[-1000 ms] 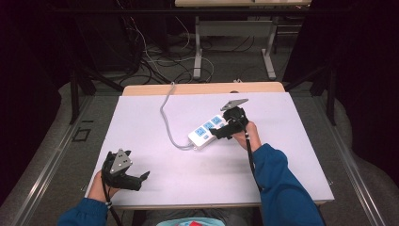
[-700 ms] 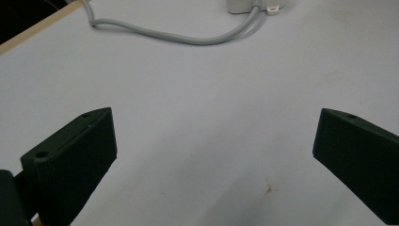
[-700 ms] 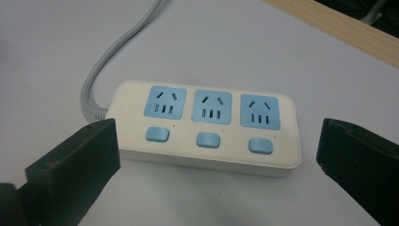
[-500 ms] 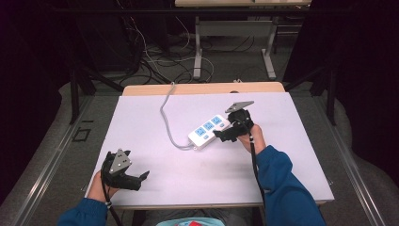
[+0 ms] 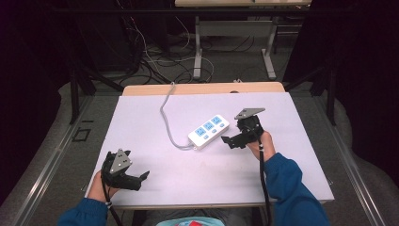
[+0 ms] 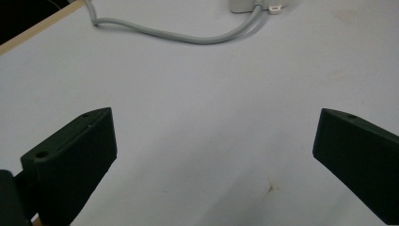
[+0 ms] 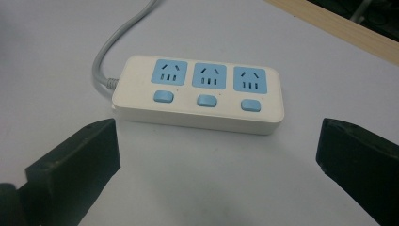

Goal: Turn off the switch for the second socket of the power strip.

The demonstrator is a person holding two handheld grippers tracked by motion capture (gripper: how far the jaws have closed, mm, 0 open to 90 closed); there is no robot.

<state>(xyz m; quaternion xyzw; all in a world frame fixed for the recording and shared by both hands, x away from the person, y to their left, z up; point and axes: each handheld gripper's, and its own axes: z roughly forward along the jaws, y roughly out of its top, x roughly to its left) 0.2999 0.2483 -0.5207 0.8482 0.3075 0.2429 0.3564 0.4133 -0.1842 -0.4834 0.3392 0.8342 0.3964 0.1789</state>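
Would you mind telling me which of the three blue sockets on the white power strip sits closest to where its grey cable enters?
The end socket at the left in the right gripper view. The grey cable enters the white power strip beside it; the other two sockets lie farther along.

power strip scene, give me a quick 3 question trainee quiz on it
1. How many blue sockets are on the power strip?
2. True or false: the right tool is clamped on the strip.
3. Which tool is nearer the strip: A) left tool B) right tool?

Key: 1) three, each with a blue button below it. 2) false; its jaws stand open, short of the strip. 3) B; the left tool sits open near the table's front left corner.
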